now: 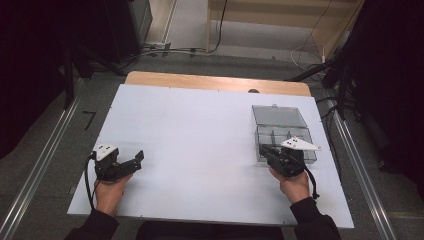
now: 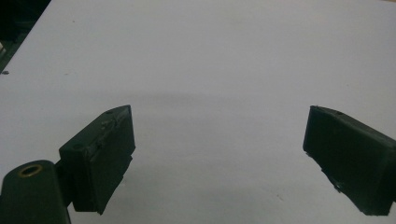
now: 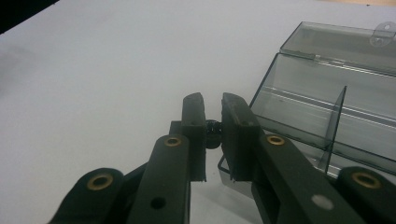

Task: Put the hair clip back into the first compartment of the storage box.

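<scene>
A clear grey plastic compartment box (image 1: 284, 134) lies on the white table (image 1: 200, 130) at the right, its lid (image 3: 336, 44) folded open behind it. My right gripper (image 1: 265, 151) sits at the box's near left corner. In the right gripper view its jaws (image 3: 212, 101) stand nearly closed on a small black ridged part (image 3: 213, 133), just left of the box wall (image 3: 299, 107). My left gripper (image 1: 135, 163) rests at the table's near left, held by a hand. Its jaws (image 2: 217, 140) are wide apart over bare table, with nothing between them.
Dividers (image 3: 337, 116) split the box into compartments. A wooden strip (image 1: 215, 81) runs along the table's far edge. Metal rails (image 1: 45, 160) flank the table on both sides. Cables (image 1: 165, 50) lie on the floor beyond.
</scene>
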